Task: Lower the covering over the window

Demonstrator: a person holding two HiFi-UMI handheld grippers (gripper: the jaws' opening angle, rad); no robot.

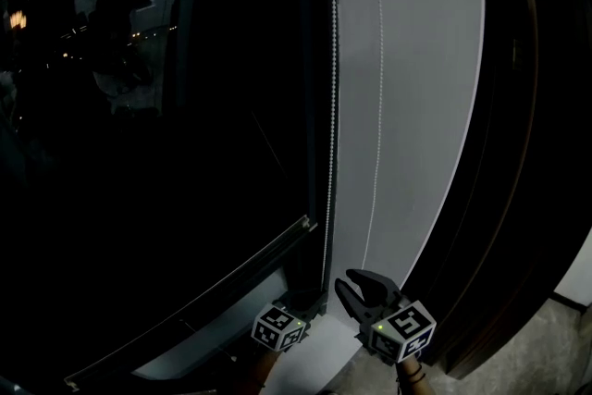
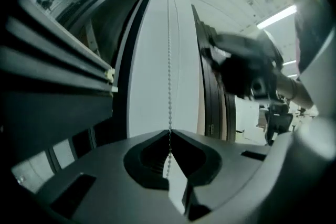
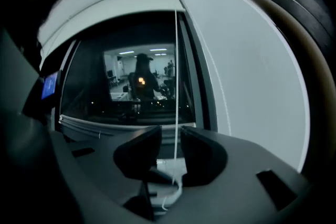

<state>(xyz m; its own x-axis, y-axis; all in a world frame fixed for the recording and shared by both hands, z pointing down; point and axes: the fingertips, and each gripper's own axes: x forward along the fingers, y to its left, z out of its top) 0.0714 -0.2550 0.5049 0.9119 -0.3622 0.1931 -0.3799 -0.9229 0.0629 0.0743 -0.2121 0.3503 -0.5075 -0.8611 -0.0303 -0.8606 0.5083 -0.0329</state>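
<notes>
A dark window pane (image 1: 157,134) fills the left of the head view. A white bead chain (image 1: 330,106) hangs along its right frame, with a second strand (image 1: 377,106) over the white wall. My left gripper (image 2: 169,131) is shut on the bead chain (image 2: 169,65), which runs straight up from its closed tips. Its marker cube (image 1: 279,328) shows low by the sill. My right gripper (image 1: 348,280) is beside it on the right. In the right gripper view the right gripper (image 3: 170,132) is open, and the chain (image 3: 175,71) passes between its jaws without being pressed.
A white wall strip (image 1: 416,106) lies right of the window, with dark wooden panels (image 1: 527,153) beyond it. The sill and lower frame (image 1: 231,277) run diagonally at the bottom. The glass (image 3: 136,81) reflects a lit room and a person. A floor patch (image 1: 555,347) shows at bottom right.
</notes>
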